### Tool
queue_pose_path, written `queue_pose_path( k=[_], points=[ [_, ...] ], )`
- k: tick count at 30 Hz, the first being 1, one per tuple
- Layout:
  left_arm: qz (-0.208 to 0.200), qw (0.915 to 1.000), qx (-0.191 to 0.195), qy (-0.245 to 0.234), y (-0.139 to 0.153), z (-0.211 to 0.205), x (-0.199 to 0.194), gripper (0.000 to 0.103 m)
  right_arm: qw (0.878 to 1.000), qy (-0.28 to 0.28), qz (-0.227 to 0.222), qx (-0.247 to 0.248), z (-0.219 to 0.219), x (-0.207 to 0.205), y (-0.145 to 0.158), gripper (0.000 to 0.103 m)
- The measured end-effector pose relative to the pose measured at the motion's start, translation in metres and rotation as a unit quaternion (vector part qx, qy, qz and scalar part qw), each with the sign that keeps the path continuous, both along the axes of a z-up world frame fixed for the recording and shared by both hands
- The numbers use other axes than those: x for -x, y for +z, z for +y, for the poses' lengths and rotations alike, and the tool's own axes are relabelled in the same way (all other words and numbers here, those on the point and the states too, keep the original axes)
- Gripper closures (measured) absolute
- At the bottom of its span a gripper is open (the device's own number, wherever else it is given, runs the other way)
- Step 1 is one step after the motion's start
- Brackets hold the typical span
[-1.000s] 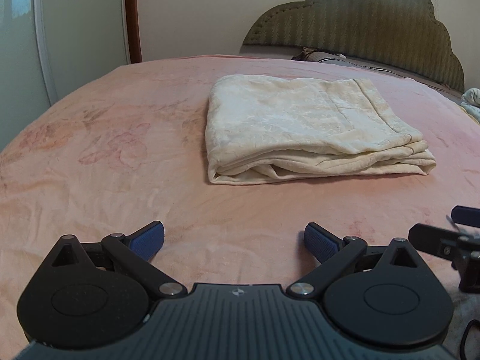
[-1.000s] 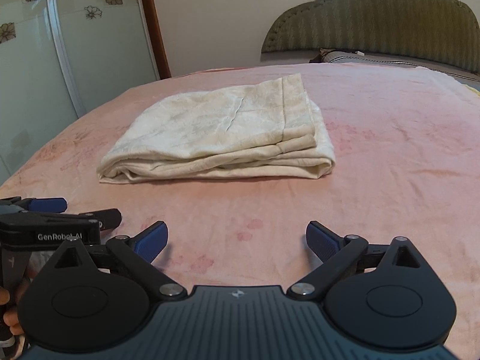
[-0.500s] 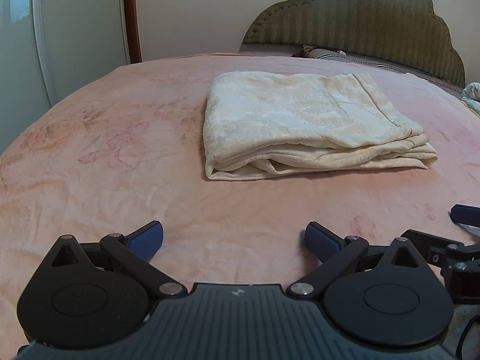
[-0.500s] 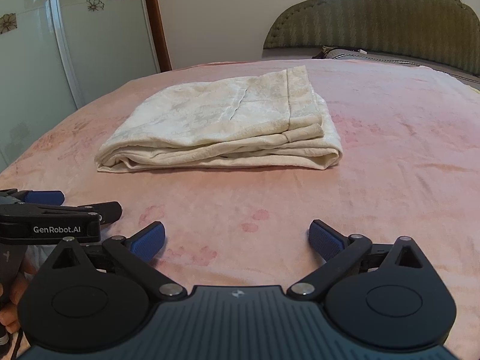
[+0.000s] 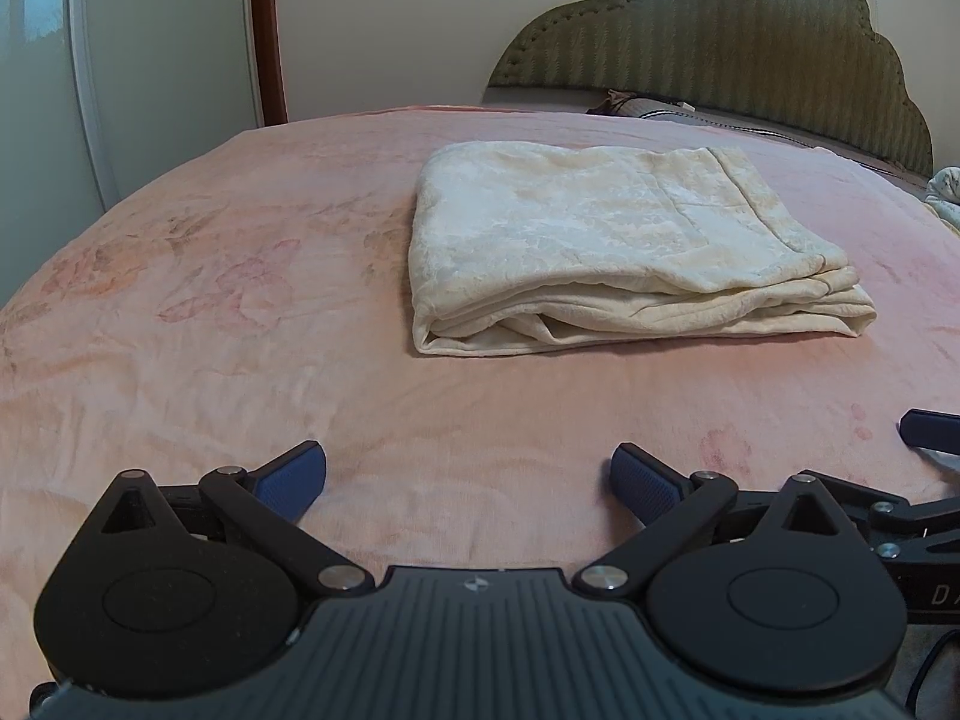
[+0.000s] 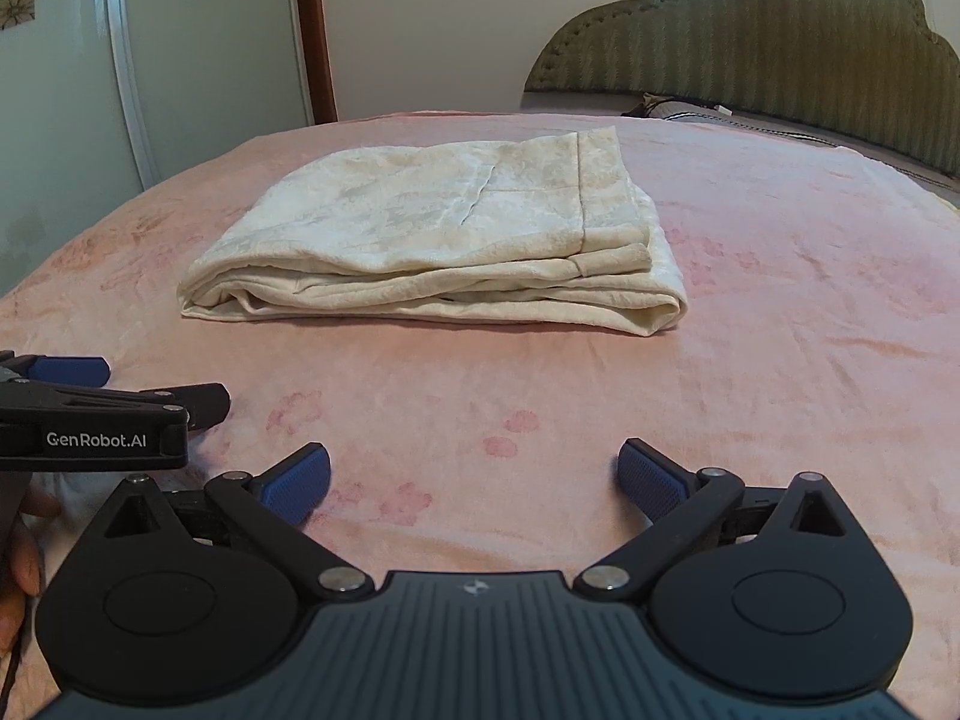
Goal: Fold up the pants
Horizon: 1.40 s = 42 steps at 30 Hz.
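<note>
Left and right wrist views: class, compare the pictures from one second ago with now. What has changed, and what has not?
Only the viewpoints shift slightly. Nothing was taken hold of or let go: the left gripper and right gripper stay open and empty, short of the cloth. The folded cream pants lie in the same folded shape on the pink bedspread.

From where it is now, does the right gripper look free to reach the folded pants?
Probably yes. The right gripper is open, and only bare pink blanket lies between it and the folded cream pants; the left gripper sits off to one side.
</note>
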State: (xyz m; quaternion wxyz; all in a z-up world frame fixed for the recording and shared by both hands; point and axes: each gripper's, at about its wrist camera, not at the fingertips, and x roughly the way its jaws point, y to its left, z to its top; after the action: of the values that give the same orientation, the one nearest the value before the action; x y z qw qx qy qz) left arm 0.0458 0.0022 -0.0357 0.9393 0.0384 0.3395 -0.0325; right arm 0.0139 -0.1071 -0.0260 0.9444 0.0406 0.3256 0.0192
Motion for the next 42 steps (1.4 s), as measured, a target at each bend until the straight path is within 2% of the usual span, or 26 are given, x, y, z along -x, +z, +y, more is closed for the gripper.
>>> queue_pose_path(
  k=[11, 16, 42],
  points=[
    [-0.004, 0.9999, -0.011, 0.000, 0.0001, -0.0018, 0.0033, 0.000, 1.000, -0.003, 0.005, 0.016, 0.0036, -0.0010, -0.0008, 0.000],
    [0.005, 0.9999, 0.016, 0.001, -0.0011, 0.0054, 0.0014, 0.000, 1.000, -0.004, 0.007, 0.018, 0.0037, -0.0012, -0.0012, 0.000],
    [0.003, 0.9999, 0.014, 0.001, -0.0014, 0.0035, 0.0030, 0.000, 1.000, -0.004, 0.007, 0.018, 0.0037, -0.0008, -0.0015, 0.000]
  ],
)
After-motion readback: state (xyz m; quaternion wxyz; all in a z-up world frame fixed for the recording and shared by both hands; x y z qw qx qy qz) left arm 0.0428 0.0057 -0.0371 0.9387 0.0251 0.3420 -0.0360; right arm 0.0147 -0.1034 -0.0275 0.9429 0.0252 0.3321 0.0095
